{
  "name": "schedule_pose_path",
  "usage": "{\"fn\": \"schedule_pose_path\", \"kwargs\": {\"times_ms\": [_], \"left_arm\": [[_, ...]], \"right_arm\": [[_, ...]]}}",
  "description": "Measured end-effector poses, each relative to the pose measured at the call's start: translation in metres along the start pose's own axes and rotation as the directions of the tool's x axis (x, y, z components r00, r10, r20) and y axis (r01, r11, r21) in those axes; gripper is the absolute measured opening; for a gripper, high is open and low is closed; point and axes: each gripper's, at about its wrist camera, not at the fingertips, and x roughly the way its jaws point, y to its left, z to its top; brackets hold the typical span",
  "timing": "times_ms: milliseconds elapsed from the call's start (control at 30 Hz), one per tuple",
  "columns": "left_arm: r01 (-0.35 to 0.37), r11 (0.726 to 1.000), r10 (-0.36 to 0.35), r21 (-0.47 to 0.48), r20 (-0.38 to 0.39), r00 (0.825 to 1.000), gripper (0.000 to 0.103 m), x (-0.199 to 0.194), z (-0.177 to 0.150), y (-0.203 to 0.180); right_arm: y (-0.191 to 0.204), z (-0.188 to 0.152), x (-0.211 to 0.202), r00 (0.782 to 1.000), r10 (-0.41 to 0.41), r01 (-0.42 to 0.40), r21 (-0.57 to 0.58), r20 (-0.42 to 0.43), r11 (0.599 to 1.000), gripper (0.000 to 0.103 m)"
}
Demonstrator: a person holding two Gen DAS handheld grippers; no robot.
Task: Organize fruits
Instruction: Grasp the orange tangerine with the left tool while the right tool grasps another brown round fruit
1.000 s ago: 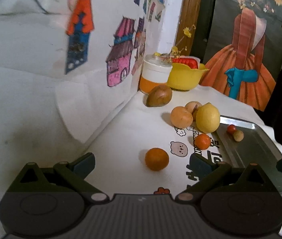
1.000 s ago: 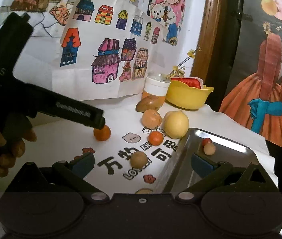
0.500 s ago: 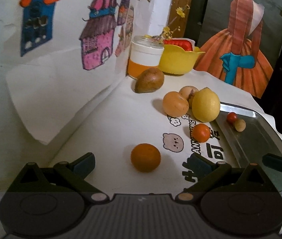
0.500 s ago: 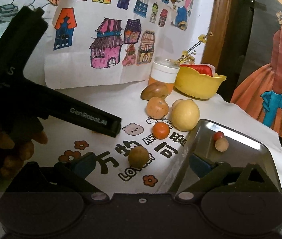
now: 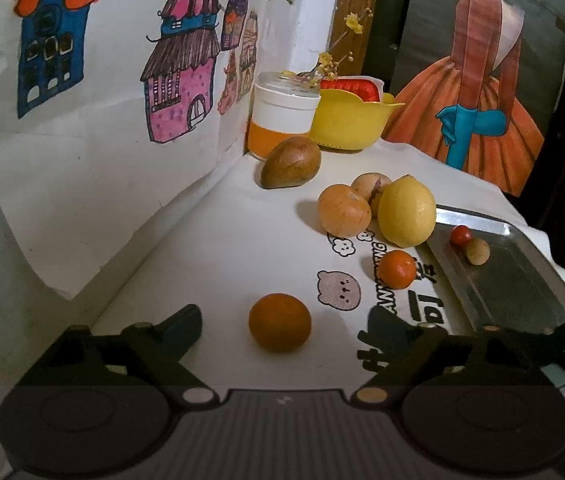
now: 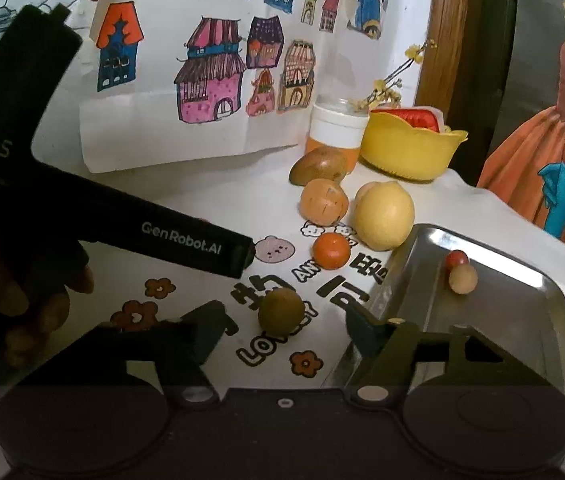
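We find the left gripper (image 5: 278,326) wide open and empty around the orange (image 5: 280,322); the right gripper (image 6: 282,326) likewise flanks a brownish fruit (image 6: 281,311) beside the tray (image 6: 530,344). Round fruit may roll if one finger touches first

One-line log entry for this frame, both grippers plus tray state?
left gripper: open, round orange fruit between fingers | right gripper: open, facing olive-brown round fruit | steel tray: small red fruit, small tan fruit
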Motion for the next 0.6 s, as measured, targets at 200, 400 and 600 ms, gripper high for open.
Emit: {"fn": "schedule_pose_path", "kwargs": {"times_ms": [200, 400, 600], "left_arm": [[0.032, 0.999, -0.032, 0.002, -0.001, 0.999, 0.079, 0.000, -0.001, -0.005], [0.013, 1.000, -0.013, -0.021, 0.007, 1.000, 0.067, -0.001, -0.001, -0.002], [-0.014, 1.000, 0.014, -0.028, 0.009, 1.000, 0.053, -0.001, -0.001, -0.001]], "right_arm": [[-0.008, 0.000, 0.006, 0.999, 0.025, -0.023, 0.053, -0.035, 0.998, 0.048], [-0.007, 0.003, 0.010, 0.998, 0.039, -0.037, 0.045, -0.039, 0.998, 0.047], [-0.005, 0.004, 0.011, 0.998, 0.053, -0.052, 0.034, -0.037, 0.998, 0.040]]}}
